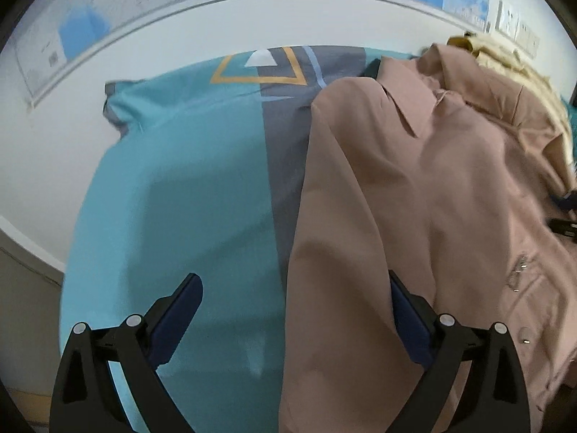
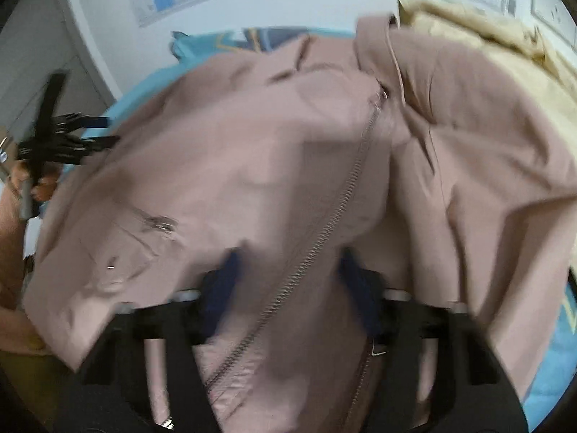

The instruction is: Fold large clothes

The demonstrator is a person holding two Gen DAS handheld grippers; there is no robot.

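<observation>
Black two-finger left gripper is hovering with jaws wide, holding nothing, straddling the edge of the dusty-pink zip-front coat lying on the teal-and-grey bedspread, probably lining up a pinch. Right gripper, blurred, is gaping over the coat's zipper, apparently empty.

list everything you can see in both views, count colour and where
jacket: one, dusty pink, spread on the bed, zip down its front
bedcover: one, teal with a grey stripe, under the jacket
fur trim: one, cream, at the jacket's far end
wall map: one, white and blue, on the wall behind the bed
left gripper: one, black with blue pads, open over the jacket's edge
right gripper: one, black with blue pads, blurred, open around the zip
</observation>
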